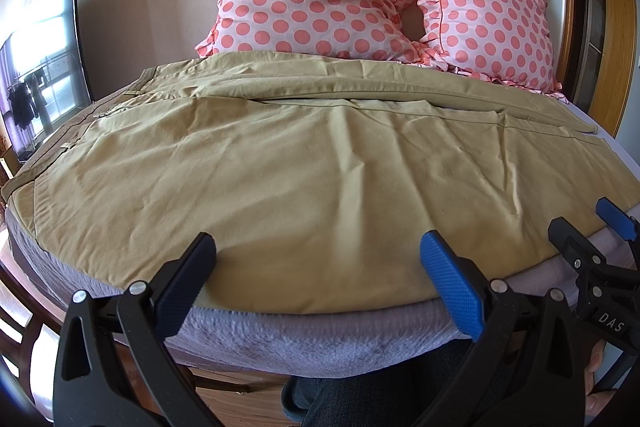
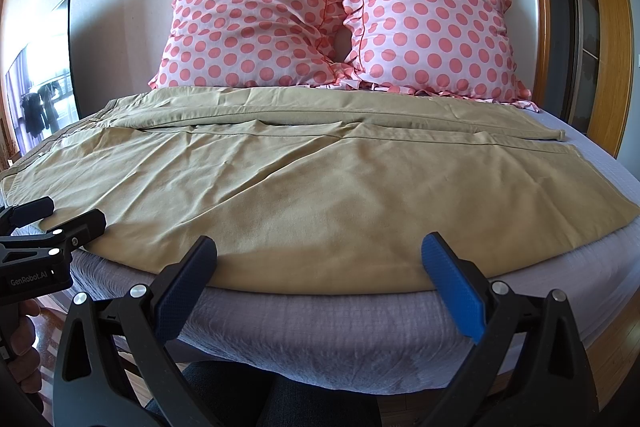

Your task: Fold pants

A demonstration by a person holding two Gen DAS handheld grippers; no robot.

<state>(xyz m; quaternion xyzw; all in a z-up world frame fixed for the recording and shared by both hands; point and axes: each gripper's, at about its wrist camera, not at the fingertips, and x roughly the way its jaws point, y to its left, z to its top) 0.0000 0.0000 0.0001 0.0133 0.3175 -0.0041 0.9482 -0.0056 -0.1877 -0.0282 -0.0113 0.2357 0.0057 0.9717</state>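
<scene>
Pants (image 1: pixel 304 163) are lying spread across the bed (image 1: pixel 320 339) mid-frame, below the polka-dot pillows (image 2: pixel 336 27), while left gripper (image 1: pixel 316 259) and right gripper (image 2: pixel 320 259) are hovering spread wide at the near hem.

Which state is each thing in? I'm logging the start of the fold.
pants: spread flat on the bed, legs side by side, unfolded.
left gripper: open, holding nothing.
right gripper: open, holding nothing.
pillows: propped against the wall.
</scene>
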